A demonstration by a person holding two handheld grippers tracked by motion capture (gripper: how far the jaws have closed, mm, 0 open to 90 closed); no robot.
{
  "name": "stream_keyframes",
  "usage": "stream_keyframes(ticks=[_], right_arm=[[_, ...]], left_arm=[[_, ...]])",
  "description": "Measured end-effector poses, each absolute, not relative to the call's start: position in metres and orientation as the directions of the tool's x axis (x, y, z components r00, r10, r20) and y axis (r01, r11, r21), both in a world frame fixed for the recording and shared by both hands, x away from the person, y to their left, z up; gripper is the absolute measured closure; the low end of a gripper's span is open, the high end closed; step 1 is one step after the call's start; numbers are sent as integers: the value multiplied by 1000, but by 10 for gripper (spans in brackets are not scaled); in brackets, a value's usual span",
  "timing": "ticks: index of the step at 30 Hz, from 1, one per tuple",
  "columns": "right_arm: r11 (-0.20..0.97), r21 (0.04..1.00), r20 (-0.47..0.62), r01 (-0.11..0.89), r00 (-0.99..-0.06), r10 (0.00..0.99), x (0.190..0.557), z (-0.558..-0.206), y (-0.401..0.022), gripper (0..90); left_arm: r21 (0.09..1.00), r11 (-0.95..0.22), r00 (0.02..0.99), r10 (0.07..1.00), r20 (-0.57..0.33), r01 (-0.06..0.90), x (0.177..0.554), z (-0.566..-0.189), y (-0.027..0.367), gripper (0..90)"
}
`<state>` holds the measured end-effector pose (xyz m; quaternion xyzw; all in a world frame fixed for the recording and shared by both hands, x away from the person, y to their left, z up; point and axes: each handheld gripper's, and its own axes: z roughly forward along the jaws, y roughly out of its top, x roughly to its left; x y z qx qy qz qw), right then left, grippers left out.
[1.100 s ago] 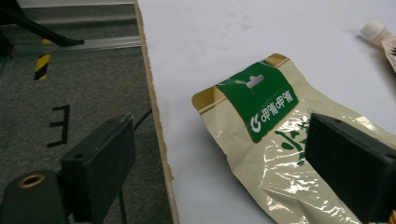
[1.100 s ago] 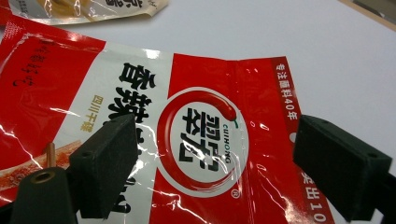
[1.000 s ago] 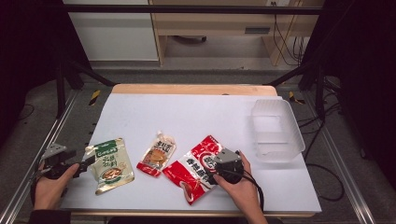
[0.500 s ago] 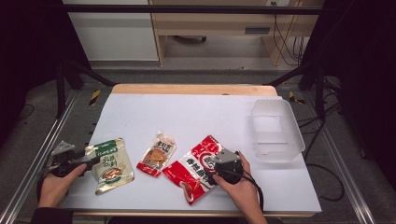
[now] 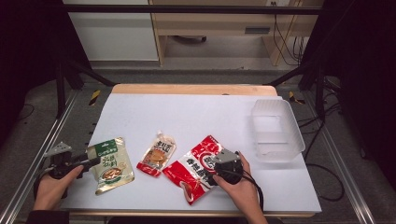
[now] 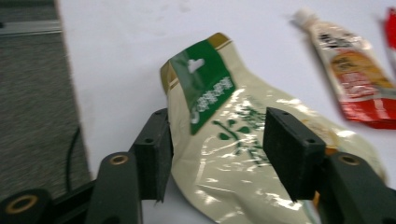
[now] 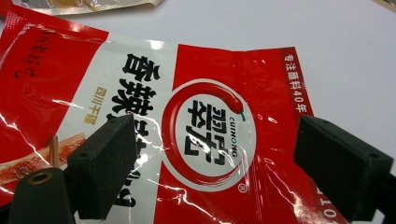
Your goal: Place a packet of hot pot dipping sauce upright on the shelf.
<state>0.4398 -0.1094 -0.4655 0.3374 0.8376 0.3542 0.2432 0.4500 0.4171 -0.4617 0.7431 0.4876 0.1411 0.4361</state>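
The left gripper (image 6: 212,151), fingers just closing and not yet pinching, straddled the soft, slippery green pouch (image 6: 243,154) beside the tube-topped sachet (image 6: 348,70), best taken by its flat edge; the right gripper's (image 7: 212,163) stood apart over the red pouch (image 7: 187,121).

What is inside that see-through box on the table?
Nothing that I can see: the clear plastic box looks empty, and the white table shows through its bottom. Its frosted walls could hide something tiny.

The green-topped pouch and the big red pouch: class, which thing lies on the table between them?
In the high view, a small orange spouted sachet lies between the green-topped pouch and the big red pouch, touching neither.
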Motion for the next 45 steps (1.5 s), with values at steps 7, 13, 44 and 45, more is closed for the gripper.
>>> stream_keyframes(ticks=[7,13,44,45], right_arm=[[530,750,-171,397,-657,735,440,-467,-109,138],[535,746,-175,397,-658,732,440,-467,-108,136],[452,819,-116,354,-669,734,434,-447,-108,116],[457,815,-118,356,-670,733,433,-445,-107,119]], left_arm=[[756,-213,490,857,-159,618,453,-466,411,496],[754,-221,471,872,-131,618,457,-468,411,582],[828,-348,564,825,47,440,427,-387,382,900],[838,-365,595,801,61,405,422,-375,374,900]])
